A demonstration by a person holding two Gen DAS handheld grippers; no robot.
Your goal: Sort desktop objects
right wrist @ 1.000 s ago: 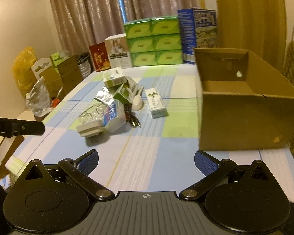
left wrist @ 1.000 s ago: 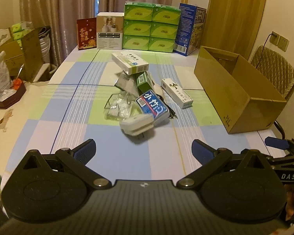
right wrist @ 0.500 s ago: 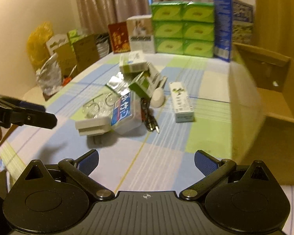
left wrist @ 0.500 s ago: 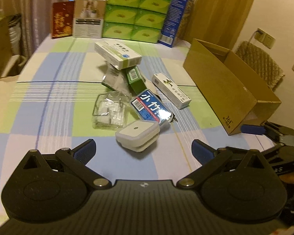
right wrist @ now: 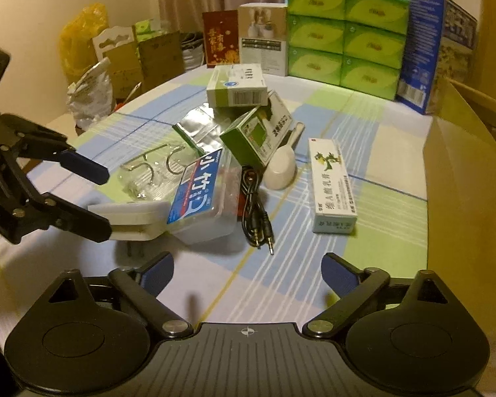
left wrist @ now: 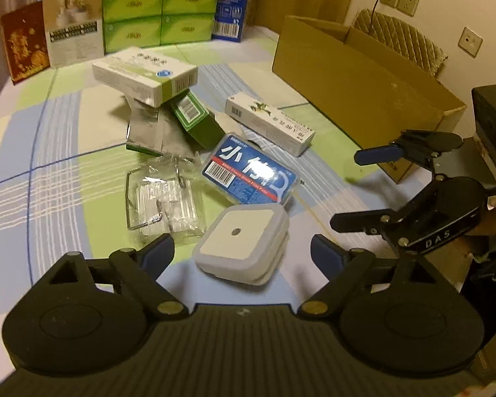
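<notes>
We hover over the checked tablecloth (left wrist: 66, 152) with both tools. Our left gripper (left wrist: 243, 253) has its jaws spread but closing in, and the white square plug-in unit (left wrist: 243, 238) lies between the blue pads, untouched by either. Just behind it leans the clear floss-pick box (left wrist: 248, 172) with a blue and red label, big white Chinese characters and a barcode; the small English line is too blurred to read. Left of it lies a clear pack of metal hooks (left wrist: 163, 203).

Our right gripper (right wrist: 248, 273) is also wide and narrowing, nothing between its pads, only bare cloth. Ahead of it lies a coiled black audio cable (right wrist: 253, 205), and to its right the long white ointment carton (right wrist: 332, 185) with a green plant motif and green Chinese lettering. A white medicine box (right wrist: 238, 86) sits atop the pile, resting on a dark green carton (right wrist: 248, 140) beside a silver foil pouch (right wrist: 198, 129).

In the left view, "DAS" reads on the other tool's body. The open cardboard box (left wrist: 357, 79) stands at the table's right.
</notes>
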